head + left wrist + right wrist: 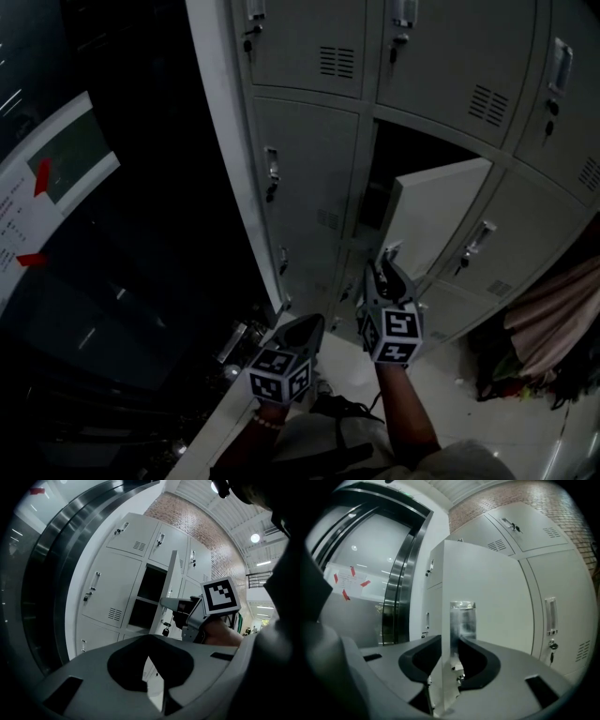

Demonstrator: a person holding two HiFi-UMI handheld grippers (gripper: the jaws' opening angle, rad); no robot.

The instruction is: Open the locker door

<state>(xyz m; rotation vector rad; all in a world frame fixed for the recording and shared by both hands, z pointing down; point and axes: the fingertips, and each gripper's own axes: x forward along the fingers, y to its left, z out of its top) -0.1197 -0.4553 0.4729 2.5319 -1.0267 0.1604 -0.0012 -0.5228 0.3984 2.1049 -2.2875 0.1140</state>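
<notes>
Pale grey metal locker door (436, 216) (174, 585) (487, 597): middle row of bank, upright, swung partly open on right-hand hinge in head view. Shiny metal handle (462, 619) near free edge. Dark compartment (412, 150) exposed behind.

- My head view looks steeply down the lockers (309, 187).
- Left gripper view faces them from farther off.
- Right gripper view hugs the open door (487, 620); all share it.

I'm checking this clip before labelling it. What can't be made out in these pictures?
- Open locker's inside: head view, too dark to show contents.
- Notice with red tape: head view, print too small.
- Clothes: head view, cut off by the right edge.
- Locker door's handle: right gripper view, blurred.
</notes>
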